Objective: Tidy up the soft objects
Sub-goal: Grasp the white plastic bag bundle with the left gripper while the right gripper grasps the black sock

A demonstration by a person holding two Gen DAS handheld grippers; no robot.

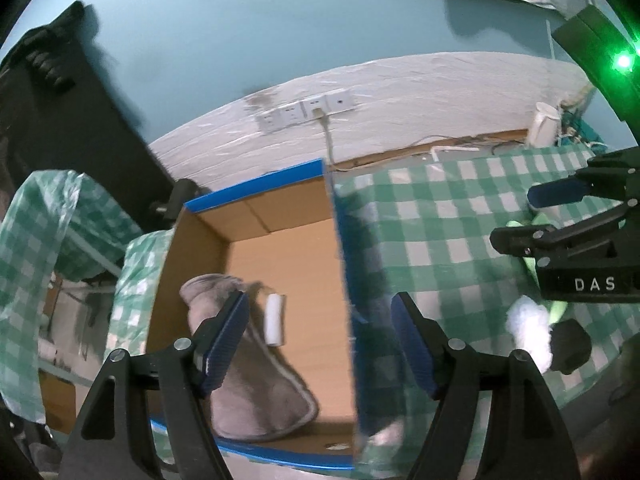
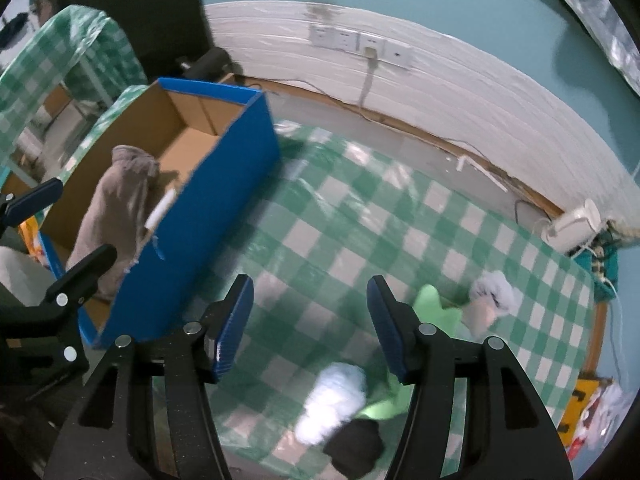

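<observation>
- We see the left gripper (image 1: 320,344) over the blue cardboard box (image 2: 192,216), its two blue pads spread wide with nothing between them.
- Inside the box lies a grey plush pouch (image 1: 256,384), resting on the brown floor toward the near left corner; a small white roll (image 1: 275,319) sits just beside it.
- The box stands on the left part of the table, on the green checked tablecloth (image 2: 360,216), with its long blue wall facing the open cloth.
- Our right gripper (image 2: 310,328) hangs above the cloth to the right of the box, jaws apart and holding nothing.
- Below and near it sit the remaining soft things: a white fluffy toy (image 2: 334,400) with a black end, touching a bright green piece (image 2: 432,304).
- Further right on the cloth lies another white and pale soft item (image 2: 490,298), just beside the green piece.
- At the far wall we make out a row of sockets (image 2: 360,42) with a cable plugged in.
</observation>
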